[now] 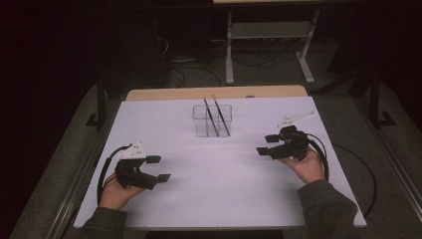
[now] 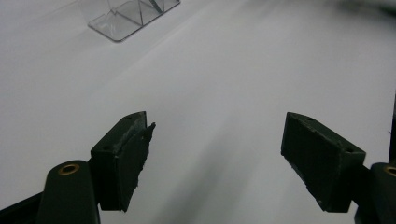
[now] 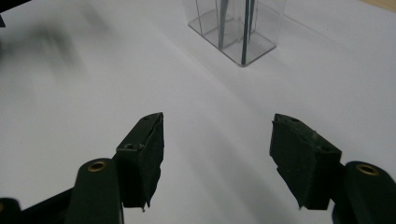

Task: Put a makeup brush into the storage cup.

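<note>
A clear plastic holder [image 1: 212, 121] stands at the back middle of the white table top [image 1: 219, 189], and two thin dark pencils [image 1: 216, 117] lean inside it. The holder's base [image 2: 126, 18] shows at the top left of the left gripper view, and the holder [image 3: 236, 28] sits top centre in the right gripper view. My left gripper [image 1: 158, 169] rests low at the front left, open, nothing between its pads [image 2: 125, 161]. My right gripper [image 1: 267, 145] hovers at the right, open and empty, with its jaws wide apart [image 3: 217, 161], pointing toward the holder.
A wooden strip [image 1: 216, 92] edges the table's far side. Cables [image 1: 358, 172] trail from both grippers over the table sides. Beyond the table, a grey frame with legs [image 1: 268, 45] stands on the dark floor.
</note>
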